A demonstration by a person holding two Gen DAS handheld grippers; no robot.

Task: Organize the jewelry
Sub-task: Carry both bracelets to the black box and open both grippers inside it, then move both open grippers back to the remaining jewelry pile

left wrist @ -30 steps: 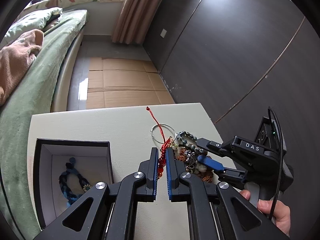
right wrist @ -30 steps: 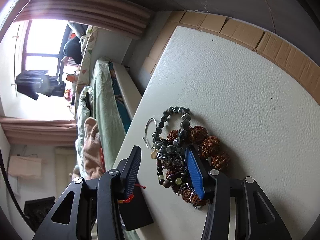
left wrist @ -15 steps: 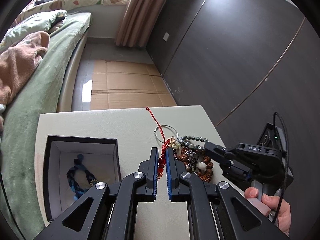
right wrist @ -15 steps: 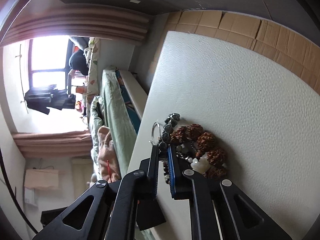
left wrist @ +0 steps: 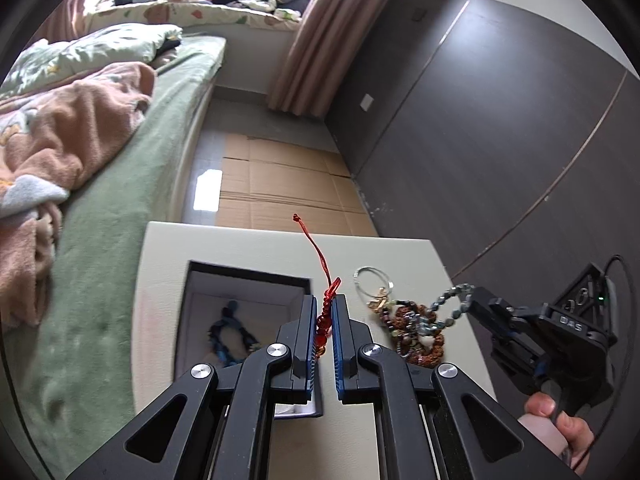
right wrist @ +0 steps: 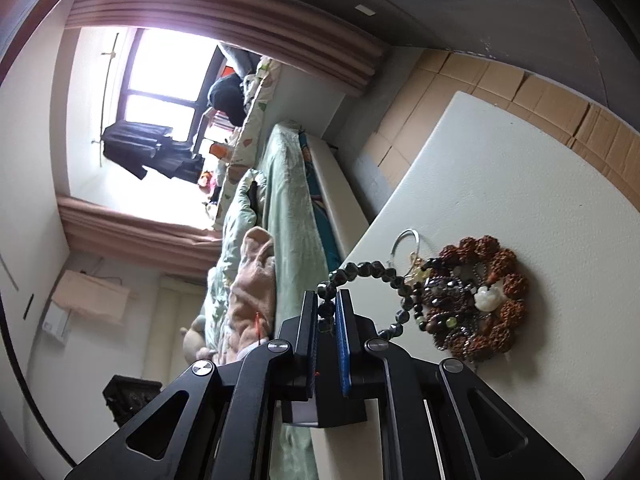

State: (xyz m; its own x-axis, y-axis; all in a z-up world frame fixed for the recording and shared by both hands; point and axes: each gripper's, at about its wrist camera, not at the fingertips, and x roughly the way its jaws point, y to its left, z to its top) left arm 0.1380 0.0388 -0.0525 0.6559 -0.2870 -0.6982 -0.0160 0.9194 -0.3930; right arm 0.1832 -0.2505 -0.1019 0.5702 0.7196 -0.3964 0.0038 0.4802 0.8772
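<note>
My left gripper (left wrist: pixel 323 312) is shut on a red cord bracelet (left wrist: pixel 325 312) whose tail sticks up, held above the near right corner of an open black jewelry box (left wrist: pixel 224 276). A blue braided bracelet (left wrist: pixel 228 332) lies inside the box. My right gripper (right wrist: pixel 327 308) is shut on a dark grey bead bracelet (right wrist: pixel 372 270) and lifts it off the pile; it also shows in the left wrist view (left wrist: pixel 452 300). The pile (right wrist: pixel 476 304) holds a brown seed bracelet, a white charm and a silver ring (right wrist: pixel 404 240).
The pale table (right wrist: pixel 540 184) stands beside a green bed (left wrist: pixel 132 184) on the left. Cardboard sheets (left wrist: pixel 280 184) cover the floor beyond the table's far edge. A dark wall (left wrist: pixel 500 120) runs along the right.
My right gripper closed on the dark bead bracelet and raised it from the pile. My left gripper rose and shifted left with the red bracelet, now over the box.
</note>
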